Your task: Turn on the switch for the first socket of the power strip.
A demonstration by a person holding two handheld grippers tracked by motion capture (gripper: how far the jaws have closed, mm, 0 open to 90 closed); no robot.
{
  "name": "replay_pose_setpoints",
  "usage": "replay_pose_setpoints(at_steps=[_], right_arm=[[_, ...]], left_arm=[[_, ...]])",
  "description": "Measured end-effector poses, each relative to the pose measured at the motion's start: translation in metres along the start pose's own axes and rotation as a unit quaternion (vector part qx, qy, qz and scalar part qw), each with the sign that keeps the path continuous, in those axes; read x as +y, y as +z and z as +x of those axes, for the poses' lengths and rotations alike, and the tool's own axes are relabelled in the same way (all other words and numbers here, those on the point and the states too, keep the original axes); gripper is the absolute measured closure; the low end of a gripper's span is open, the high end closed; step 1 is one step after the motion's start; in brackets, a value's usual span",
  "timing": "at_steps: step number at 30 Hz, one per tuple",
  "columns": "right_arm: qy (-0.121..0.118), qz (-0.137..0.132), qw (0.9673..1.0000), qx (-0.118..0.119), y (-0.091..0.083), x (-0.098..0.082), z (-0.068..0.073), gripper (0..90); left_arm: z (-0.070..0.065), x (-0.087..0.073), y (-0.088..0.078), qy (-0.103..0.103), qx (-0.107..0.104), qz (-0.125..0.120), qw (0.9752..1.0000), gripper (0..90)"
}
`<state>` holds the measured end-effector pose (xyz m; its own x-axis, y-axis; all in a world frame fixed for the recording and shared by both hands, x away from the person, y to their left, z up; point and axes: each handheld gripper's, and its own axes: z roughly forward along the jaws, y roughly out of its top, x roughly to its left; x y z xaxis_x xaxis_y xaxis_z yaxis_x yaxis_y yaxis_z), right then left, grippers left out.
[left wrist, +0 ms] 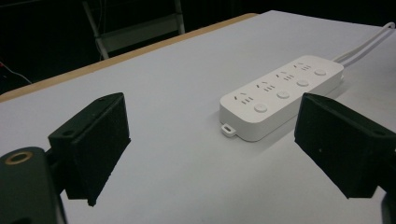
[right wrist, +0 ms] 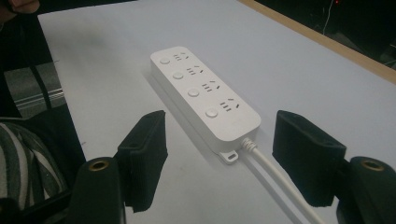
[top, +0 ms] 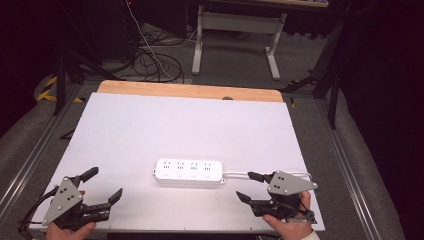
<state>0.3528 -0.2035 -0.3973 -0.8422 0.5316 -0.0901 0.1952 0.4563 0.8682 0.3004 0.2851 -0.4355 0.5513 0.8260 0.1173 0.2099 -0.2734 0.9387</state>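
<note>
A white power strip point(top: 189, 172) is laid near the tabletop's point(top: 150, 125) front edge, midway between the left gripper point(top: 105, 186) and right gripper point(top: 246, 186), both held with jaws apart and empty. An approach is judged pending; its cable's point(top: 260, 174) far end is hidden.

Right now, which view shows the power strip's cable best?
The right gripper view: the cable leaves the power strip close up, between the open jaws. The high view shows it small, running toward the right gripper. The left gripper view catches a short stretch at the top right corner.
</note>
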Motion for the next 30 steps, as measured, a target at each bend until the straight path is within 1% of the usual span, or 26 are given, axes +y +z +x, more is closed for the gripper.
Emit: replay_pose_setpoints(at_steps=[4,6,11,14,15,18,19,20,22,23,25,26,27,28,30], right_arm=[[0.000,0.007,1.0000,0.004,0.005,0.006,-0.002,36.0],[0.000,0.007,1.0000,0.004,0.005,0.008,-0.003,36.2],[-0.005,0.007,0.9999,0.007,0.009,0.019,-0.005,36.5],[-0.008,0.005,0.9999,0.008,0.010,0.021,-0.005,36.5],[-0.007,0.005,0.9999,0.008,0.011,0.023,-0.004,39.0],[-0.012,0.004,0.9995,0.028,0.012,0.026,-0.003,53.8],[-0.012,0.004,0.9995,0.028,0.012,0.026,-0.003,53.8],[-0.014,0.004,0.9990,0.041,0.013,0.028,-0.003,59.9],[-0.011,0.005,0.9981,0.061,0.016,0.033,-0.003,70.8],[-0.011,0.005,0.9981,0.061,0.016,0.033,-0.003,70.8],[-0.013,0.010,0.9980,0.061,0.018,0.035,-0.002,78.1],[-0.007,0.020,0.9975,0.067,0.022,0.038,-0.002,79.9],[-0.007,0.020,0.9975,0.067,0.022,0.038,-0.002,79.9],[-0.002,0.025,0.9976,0.064,0.026,0.041,-0.001,84.1],[0.000,0.025,0.9976,0.064,0.027,0.042,-0.001,85.4]], left_arm=[[0.000,0.000,0.000,-0.001,0.000,0.000,1.0000,10.9],[0.000,0.000,0.000,0.000,-0.001,0.000,1.0000,11.0],[0.000,0.000,0.000,-0.001,0.000,-0.001,1.0000,11.0],[0.000,0.000,0.000,0.000,0.000,0.000,1.0000,11.0],[0.000,0.000,0.000,-0.003,0.000,-0.001,1.0000,11.0],[0.000,0.000,0.000,-0.001,-0.001,0.000,1.0000,11.0],[0.000,0.000,0.000,0.000,-0.002,0.000,1.0000,11.0],[0.000,0.000,0.000,0.000,-0.001,0.000,1.0000,11.2],[-0.001,0.000,0.000,-0.001,-0.001,0.000,1.0000,11.9],[-0.001,0.000,0.000,-0.002,-0.001,0.000,1.0000,11.9],[-0.001,0.000,0.000,-0.001,-0.001,0.000,1.0000,11.9],[-0.001,0.000,0.000,-0.002,0.000,0.000,1.0000,12.0],[-0.001,0.000,0.000,-0.002,0.000,0.000,1.0000,12.0],[-0.001,0.000,0.000,-0.002,-0.001,0.000,1.0000,12.0],[-0.001,0.000,0.000,-0.002,-0.001,0.000,1.0000,12.0]])
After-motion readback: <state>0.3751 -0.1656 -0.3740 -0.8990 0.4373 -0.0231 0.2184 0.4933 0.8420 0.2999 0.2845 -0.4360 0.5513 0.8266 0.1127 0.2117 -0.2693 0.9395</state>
